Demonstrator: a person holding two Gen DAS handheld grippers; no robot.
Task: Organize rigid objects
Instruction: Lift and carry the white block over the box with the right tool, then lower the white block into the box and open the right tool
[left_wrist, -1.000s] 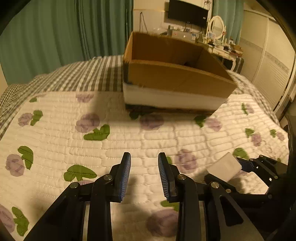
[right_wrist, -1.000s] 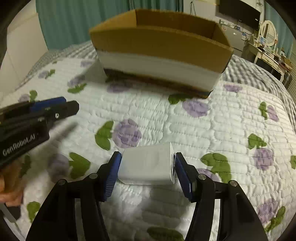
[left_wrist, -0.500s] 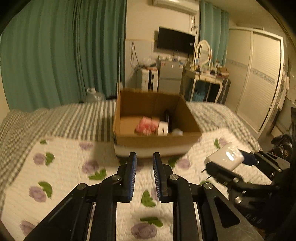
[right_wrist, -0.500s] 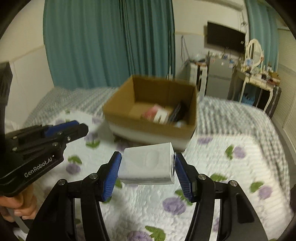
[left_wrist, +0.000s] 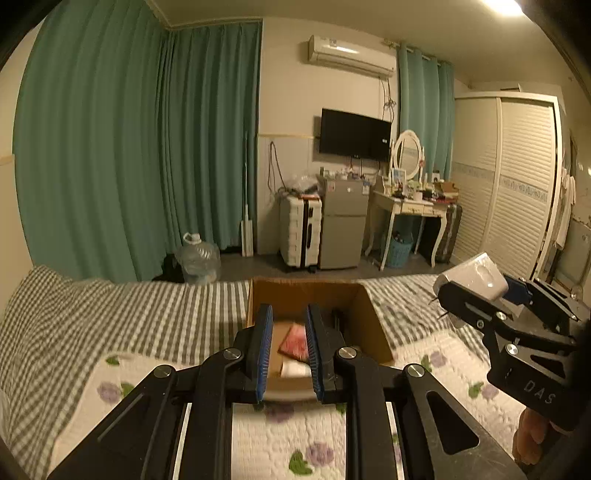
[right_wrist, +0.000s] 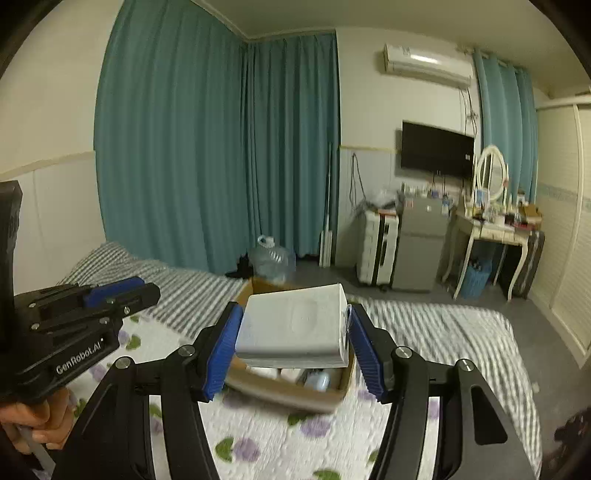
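My right gripper (right_wrist: 295, 314) is shut on a white rectangular block (right_wrist: 295, 325) and holds it in the air above the near edge of an open cardboard box (right_wrist: 288, 391) on the bed. In the left wrist view the same block (left_wrist: 469, 275) shows at the right, clamped in the right gripper (left_wrist: 480, 286). My left gripper (left_wrist: 287, 308) is shut with nothing between its blue pads, raised in front of the cardboard box (left_wrist: 369, 317). Inside the box lie a red packet (left_wrist: 293, 341), a white item (left_wrist: 293, 369) and dark things. The left gripper (right_wrist: 122, 291) also appears at the left, held by a hand (right_wrist: 40, 424).
The box sits on a white quilt with purple flowers (left_wrist: 443, 369) over a grey striped blanket (left_wrist: 129, 314). Beyond the bed stand a water jug (left_wrist: 197, 256), a white suitcase (left_wrist: 299, 232), a small fridge (left_wrist: 343, 225), a dressing table (left_wrist: 406, 206) and a wardrobe (left_wrist: 517, 184).
Both grippers rose well above the bed and tipped up, so the box is now seen from above with its contents showing. The left jaws closed. The white block stayed clamped.
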